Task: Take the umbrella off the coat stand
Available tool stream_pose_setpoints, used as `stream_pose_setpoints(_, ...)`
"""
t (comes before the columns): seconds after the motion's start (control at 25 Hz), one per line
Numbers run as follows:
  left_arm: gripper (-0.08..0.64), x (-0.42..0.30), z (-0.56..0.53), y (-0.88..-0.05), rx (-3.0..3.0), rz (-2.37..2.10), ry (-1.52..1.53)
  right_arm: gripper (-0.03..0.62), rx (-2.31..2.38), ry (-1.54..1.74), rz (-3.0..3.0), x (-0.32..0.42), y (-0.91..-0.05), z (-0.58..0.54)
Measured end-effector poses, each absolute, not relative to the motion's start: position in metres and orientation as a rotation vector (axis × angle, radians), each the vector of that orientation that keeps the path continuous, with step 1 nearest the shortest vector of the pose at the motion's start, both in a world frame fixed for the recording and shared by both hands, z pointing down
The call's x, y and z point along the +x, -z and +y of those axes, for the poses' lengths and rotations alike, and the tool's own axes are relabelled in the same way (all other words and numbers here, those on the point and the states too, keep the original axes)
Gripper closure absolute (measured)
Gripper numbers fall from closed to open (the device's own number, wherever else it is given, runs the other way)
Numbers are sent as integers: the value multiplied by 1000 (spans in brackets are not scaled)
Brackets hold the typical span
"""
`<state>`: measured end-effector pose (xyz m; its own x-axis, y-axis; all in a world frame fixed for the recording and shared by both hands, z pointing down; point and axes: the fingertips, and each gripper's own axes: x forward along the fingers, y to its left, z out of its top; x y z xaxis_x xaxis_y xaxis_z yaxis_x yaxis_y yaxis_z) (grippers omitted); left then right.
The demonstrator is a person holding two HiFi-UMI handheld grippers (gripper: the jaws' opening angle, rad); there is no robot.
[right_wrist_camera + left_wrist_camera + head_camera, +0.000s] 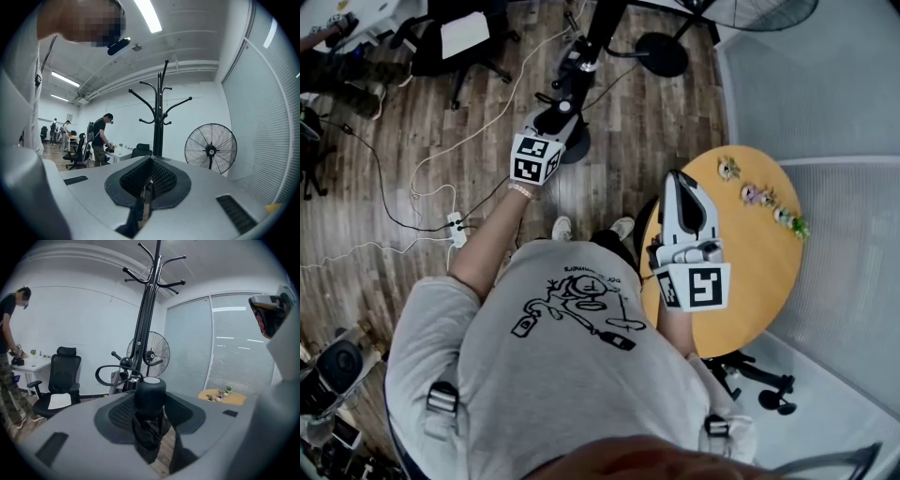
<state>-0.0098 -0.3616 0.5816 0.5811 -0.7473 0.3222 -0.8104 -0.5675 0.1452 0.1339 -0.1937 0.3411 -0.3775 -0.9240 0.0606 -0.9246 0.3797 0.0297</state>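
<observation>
A folded black umbrella (150, 397) sticks out between the jaws of my left gripper (151, 420), which is shut on it. Its round cap end points ahead and a strap loop (110, 373) hangs off to the left. The black coat stand (149, 310) rises just beyond it, with bare hooks at the top. In the head view the left gripper (546, 136) is stretched toward the stand's pole (598, 37), with the umbrella (554, 119) at its tip. My right gripper (680, 180) hovers over the round table, its jaws together with nothing in them (146, 187). It faces the coat stand (159, 117).
A round wooden table (759, 272) with small potted plants (764, 199) stands at the right by a glass partition. A floor fan (152, 352) is behind the stand. An office chair (61, 380), floor cables, a power strip (457, 227) and a person (101, 138) at a desk are to the left.
</observation>
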Motion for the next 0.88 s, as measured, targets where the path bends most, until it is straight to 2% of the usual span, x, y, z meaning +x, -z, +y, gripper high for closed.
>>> stream_pose_setpoints(0.88,367,6,-306,-494,2691,-1181,-261,577,1717,-11,-2572,135,-340,-195)
